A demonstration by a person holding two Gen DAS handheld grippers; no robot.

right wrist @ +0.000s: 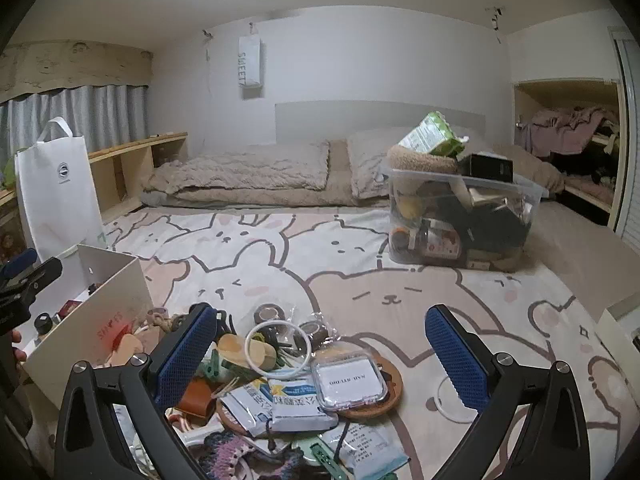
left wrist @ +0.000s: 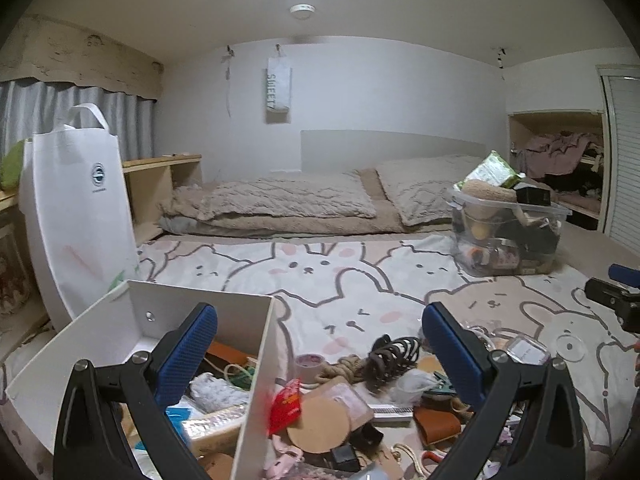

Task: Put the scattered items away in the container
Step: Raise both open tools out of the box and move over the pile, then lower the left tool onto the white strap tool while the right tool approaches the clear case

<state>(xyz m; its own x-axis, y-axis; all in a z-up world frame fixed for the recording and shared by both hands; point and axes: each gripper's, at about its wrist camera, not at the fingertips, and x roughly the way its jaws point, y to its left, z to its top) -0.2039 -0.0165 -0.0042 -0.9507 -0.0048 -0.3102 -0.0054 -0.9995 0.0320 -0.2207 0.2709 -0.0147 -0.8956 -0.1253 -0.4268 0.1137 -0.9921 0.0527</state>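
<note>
Bedspread [left wrist: 360, 272], white container [left wrist: 264, 360] under left tool [left wrist: 320, 360]

Between the spread jaws of the left gripper [left wrist: 320, 356], the white box [left wrist: 262, 364] presents its right wall edge-on, with a red packet [left wrist: 286, 402] against it. Right of that wall, clutter fills the gap: a black hair claw [left wrist: 390, 354], a cork disc [left wrist: 320, 424]. Ahead of the jaws the bedsheet [left wrist: 320, 272] lies bare. Between the open jaws of the right gripper [right wrist: 320, 356], a white ring [right wrist: 276, 350] and a clear case [right wrist: 348, 382] top the pile; beyond, bare sheet reaches the clear bin [right wrist: 460, 220].
</note>
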